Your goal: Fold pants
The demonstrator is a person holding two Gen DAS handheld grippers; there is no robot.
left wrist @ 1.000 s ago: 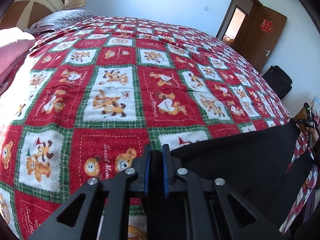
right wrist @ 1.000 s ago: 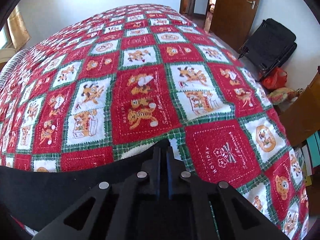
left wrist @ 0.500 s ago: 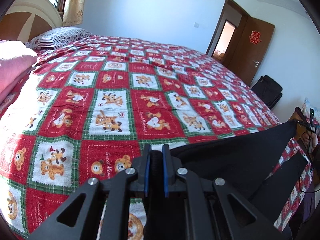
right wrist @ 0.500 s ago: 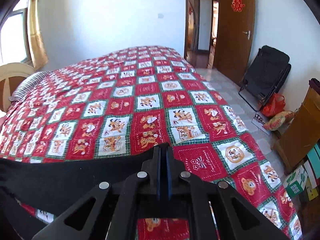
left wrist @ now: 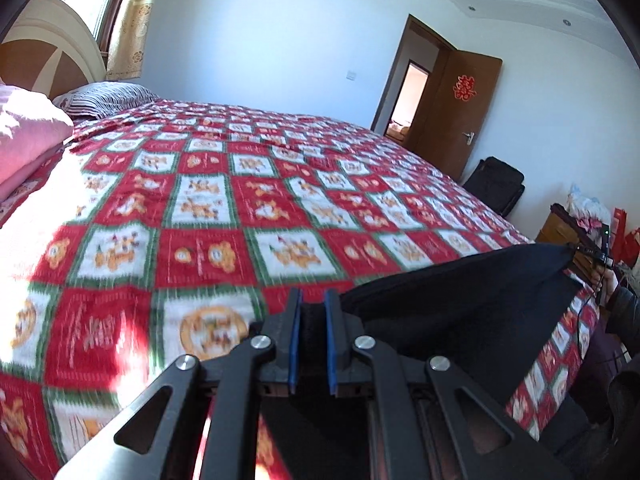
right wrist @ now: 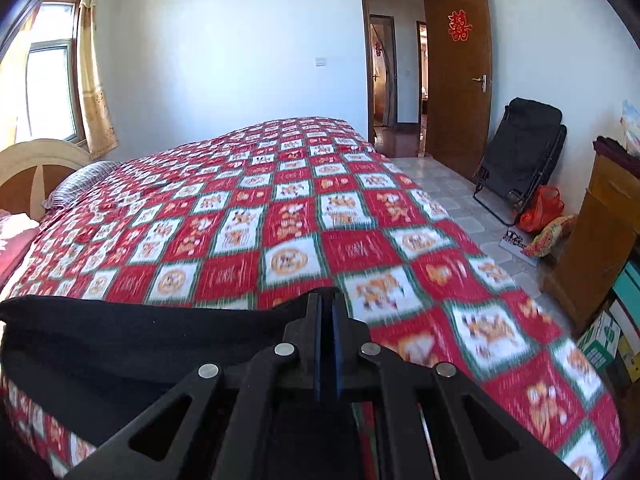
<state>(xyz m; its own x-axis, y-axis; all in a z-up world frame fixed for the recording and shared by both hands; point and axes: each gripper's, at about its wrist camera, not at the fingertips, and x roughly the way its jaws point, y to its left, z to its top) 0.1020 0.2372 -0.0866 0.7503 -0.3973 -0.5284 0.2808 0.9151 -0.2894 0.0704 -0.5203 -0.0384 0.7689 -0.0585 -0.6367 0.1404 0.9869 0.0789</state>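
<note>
Black pants (left wrist: 460, 304) hang stretched between my two grippers above the near edge of the bed. My left gripper (left wrist: 311, 300) is shut on one end of the black cloth, which fills the gap between its blue pads. My right gripper (right wrist: 327, 304) is shut on the other end; the pants (right wrist: 132, 332) run off to the left from it as a dark band. In the left wrist view the far end of the pants reaches the other gripper (left wrist: 596, 254), held by a hand at the right edge.
The bed carries a red, white and green checked bear-print cover (left wrist: 248, 208). A pink folded blanket (left wrist: 28, 140) and striped pillow (left wrist: 104, 96) lie by the headboard. A black folding chair (right wrist: 520, 156), red bag (right wrist: 540, 208), wooden cabinet (right wrist: 600, 232) and boxes stand right of the bed.
Both grippers have pulled back towards the near edge and tilted up, so more of the room shows. The pants stay gripped and stretched between them.
</note>
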